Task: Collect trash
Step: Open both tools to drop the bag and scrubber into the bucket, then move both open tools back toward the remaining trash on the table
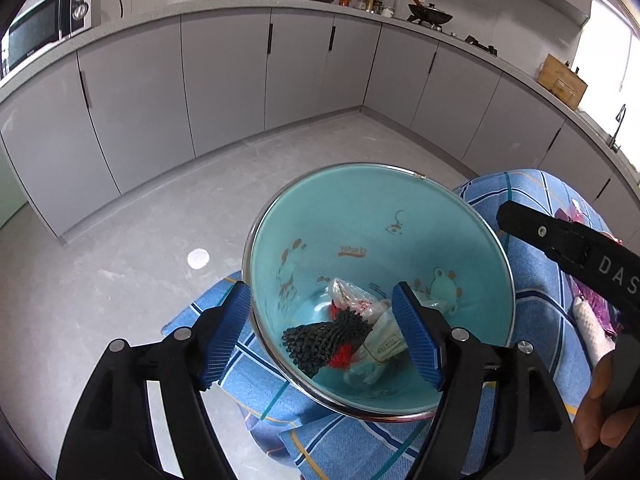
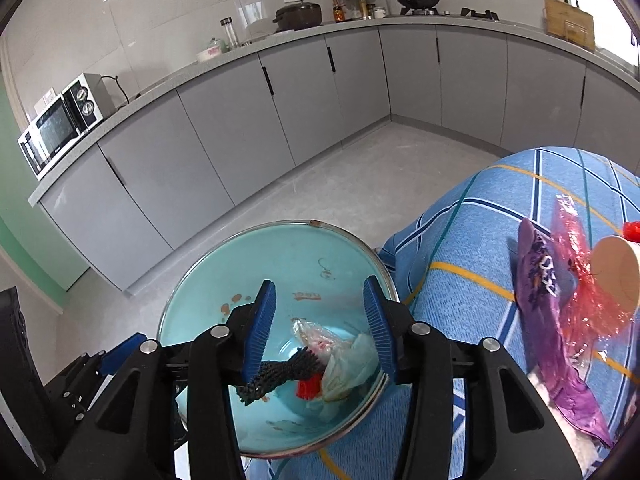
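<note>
A teal bin (image 1: 360, 216) with a metal rim stands beside the table. Inside lie a black-and-red knitted glove (image 1: 320, 340), a clear crumpled plastic bag (image 1: 356, 300) and pale paper. My left gripper (image 1: 320, 288) is open and straddles the bin's near rim, one finger outside and one inside, pressing on nothing. My right gripper (image 2: 319, 282) hangs open over the bin (image 2: 280, 256) with nothing between its pads; the glove (image 2: 280, 372) and bag (image 2: 316, 332) lie below it.
A blue checked tablecloth (image 2: 480, 240) covers the table to the right. On it lie a purple wrapper (image 2: 548, 320), red cellophane (image 2: 580, 280) and a tipped paper cup (image 2: 616, 276). Grey cabinets (image 1: 224, 80) line the far walls, across a grey floor (image 1: 120, 272).
</note>
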### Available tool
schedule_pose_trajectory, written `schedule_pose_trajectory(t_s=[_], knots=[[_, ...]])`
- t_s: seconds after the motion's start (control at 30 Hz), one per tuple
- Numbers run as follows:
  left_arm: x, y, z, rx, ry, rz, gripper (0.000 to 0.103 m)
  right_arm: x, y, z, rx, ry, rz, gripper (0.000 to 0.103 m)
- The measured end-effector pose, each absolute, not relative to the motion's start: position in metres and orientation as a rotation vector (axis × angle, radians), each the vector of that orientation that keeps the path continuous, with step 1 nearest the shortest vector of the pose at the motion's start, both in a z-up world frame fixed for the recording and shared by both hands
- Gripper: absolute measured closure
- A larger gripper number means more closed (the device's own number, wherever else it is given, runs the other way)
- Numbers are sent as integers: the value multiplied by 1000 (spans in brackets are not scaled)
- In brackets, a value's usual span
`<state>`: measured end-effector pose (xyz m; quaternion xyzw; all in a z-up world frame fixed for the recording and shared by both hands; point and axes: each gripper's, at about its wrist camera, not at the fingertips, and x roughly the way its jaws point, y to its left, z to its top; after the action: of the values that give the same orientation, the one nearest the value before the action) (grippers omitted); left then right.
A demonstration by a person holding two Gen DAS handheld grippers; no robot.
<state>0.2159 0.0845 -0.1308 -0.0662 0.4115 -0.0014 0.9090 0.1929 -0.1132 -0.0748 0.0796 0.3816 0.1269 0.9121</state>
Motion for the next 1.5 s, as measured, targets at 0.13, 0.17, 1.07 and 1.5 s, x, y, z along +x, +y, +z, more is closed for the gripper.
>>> schedule_pose_trajectory(t_s=[0.13,0.17,1.07,1.5], knots=[[209,81,-122,-131,827,16,22,184,-119,-67,178,762,253,47],[208,80,-120,-130,823,18,21,182,-120,-65,180,757,250,47],[176,-15,-80,-29,760,-118,9,89,-271,-37,325,620,-10,47],[164,-70,-88,18,794,-216,9,41,-335,-45,368,608,-137,47]])
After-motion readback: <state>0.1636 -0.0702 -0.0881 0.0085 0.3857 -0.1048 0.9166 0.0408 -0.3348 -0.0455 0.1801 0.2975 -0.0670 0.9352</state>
